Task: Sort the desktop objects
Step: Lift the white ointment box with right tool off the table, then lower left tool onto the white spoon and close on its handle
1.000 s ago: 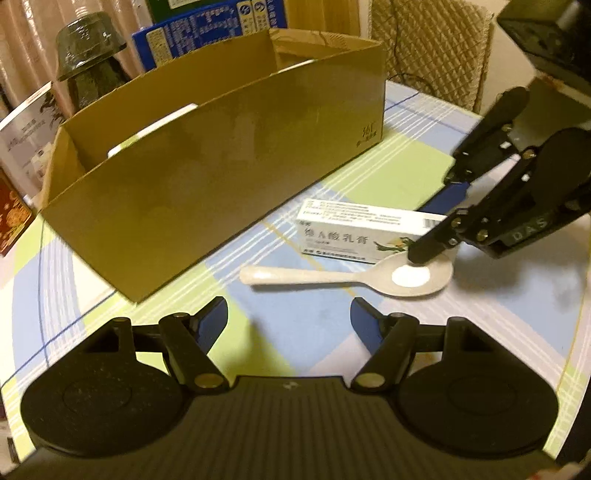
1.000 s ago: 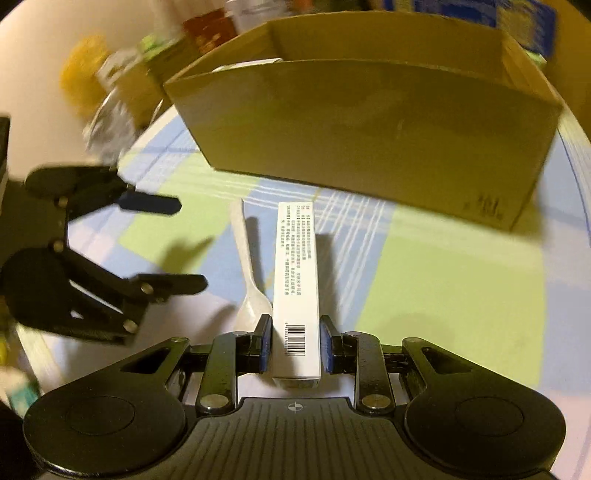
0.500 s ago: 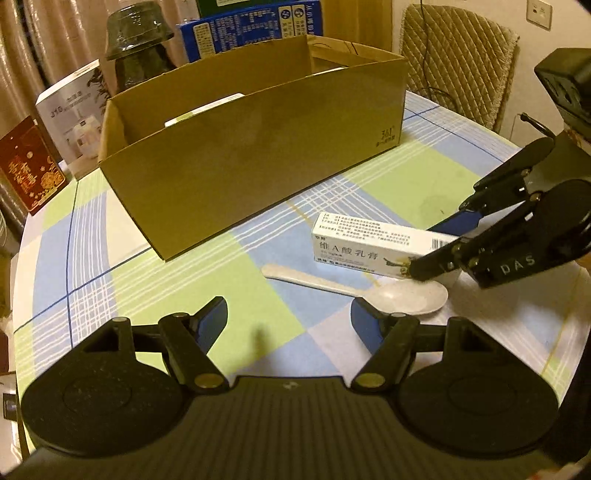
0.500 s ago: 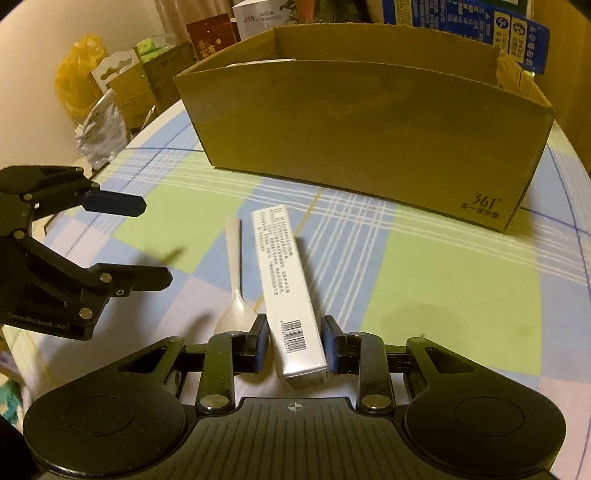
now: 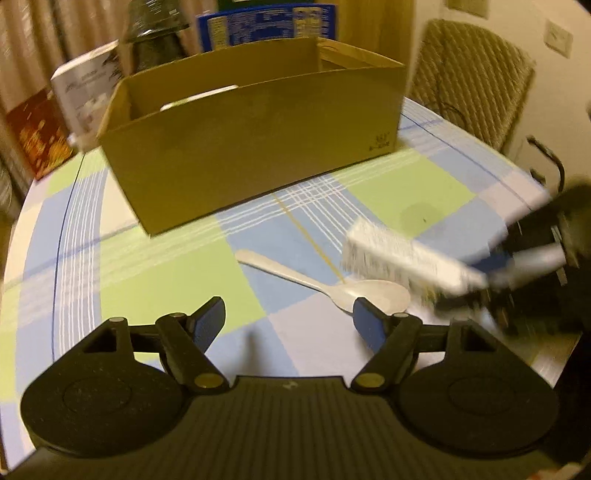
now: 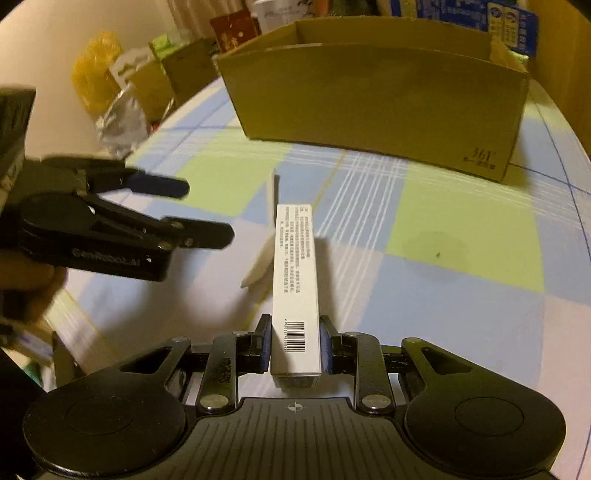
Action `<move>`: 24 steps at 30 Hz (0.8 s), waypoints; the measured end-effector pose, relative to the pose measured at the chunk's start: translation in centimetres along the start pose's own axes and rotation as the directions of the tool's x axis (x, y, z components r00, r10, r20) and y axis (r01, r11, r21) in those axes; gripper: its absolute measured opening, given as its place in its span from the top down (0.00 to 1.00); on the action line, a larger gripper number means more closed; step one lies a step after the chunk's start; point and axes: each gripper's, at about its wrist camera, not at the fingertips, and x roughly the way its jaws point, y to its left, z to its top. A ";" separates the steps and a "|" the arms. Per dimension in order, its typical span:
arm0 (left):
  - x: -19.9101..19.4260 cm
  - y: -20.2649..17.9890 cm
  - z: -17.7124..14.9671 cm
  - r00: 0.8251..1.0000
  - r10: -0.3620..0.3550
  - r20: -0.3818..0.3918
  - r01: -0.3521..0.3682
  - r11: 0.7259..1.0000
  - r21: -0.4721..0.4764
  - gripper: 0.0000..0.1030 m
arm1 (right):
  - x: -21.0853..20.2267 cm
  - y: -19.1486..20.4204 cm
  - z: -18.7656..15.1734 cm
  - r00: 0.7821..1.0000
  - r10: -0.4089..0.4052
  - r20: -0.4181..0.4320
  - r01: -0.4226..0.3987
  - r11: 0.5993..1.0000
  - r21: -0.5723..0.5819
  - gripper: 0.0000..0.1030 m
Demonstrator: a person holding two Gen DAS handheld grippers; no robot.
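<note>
My right gripper (image 6: 294,349) is shut on the barcode end of a long white ointment box (image 6: 295,273) and holds it lifted above the checked tablecloth; in the left wrist view the box (image 5: 406,260) is blurred at the right. A white plastic spoon (image 5: 325,286) lies on the cloth just beyond my left gripper (image 5: 290,323), which is open and empty. In the right wrist view the spoon (image 6: 264,254) is partly hidden behind the box, and the left gripper (image 6: 207,210) hovers at the left. An open brown cardboard box (image 5: 255,136) stands behind.
A white item lies inside the cardboard box (image 6: 373,96). Behind it are a blue carton (image 5: 266,24), a white box (image 5: 86,96) and a red book (image 5: 35,136). A wicker chair (image 5: 472,81) stands at the far right. Bags and cartons (image 6: 122,88) crowd the table's left side.
My right gripper has lifted the ointment box off the cloth and straightened it. My left gripper has pulled back and risen a little; the spoon stays where it was.
</note>
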 end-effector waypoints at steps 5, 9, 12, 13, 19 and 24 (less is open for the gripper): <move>-0.4 -0.7 -0.6 1.000 -0.003 0.013 0.004 0.996 -0.084 0.29 | -0.6 -1.0 0.0 0.995 -0.091 0.046 0.089 0.995 0.032 0.78; 0.3 -1.9 -0.9 1.000 -0.007 0.014 0.008 0.995 -0.097 0.29 | -0.7 -1.8 0.0 0.985 -0.157 0.070 0.153 0.987 0.057 0.78; 0.9 -2.6 -0.7 1.000 -0.017 0.023 0.019 0.994 -0.108 0.29 | -0.7 -2.7 0.1 0.980 -0.182 0.080 0.175 0.980 0.094 0.78; 1.1 -2.9 -0.5 0.999 -0.022 0.028 0.025 0.994 -0.107 0.29 | -0.7 -3.0 0.1 0.979 -0.185 0.081 0.177 0.979 0.105 0.78; 3.0 -4.3 0.1 0.999 -0.030 0.022 0.033 0.993 -0.110 0.30 | -0.8 -3.6 0.1 0.979 -0.187 0.074 0.178 0.977 0.115 0.78; 4.6 -4.2 -0.4 1.000 0.011 -0.030 -0.014 0.993 -0.113 0.58 | -0.8 -3.4 0.1 0.980 -0.182 0.076 0.173 0.978 0.113 0.78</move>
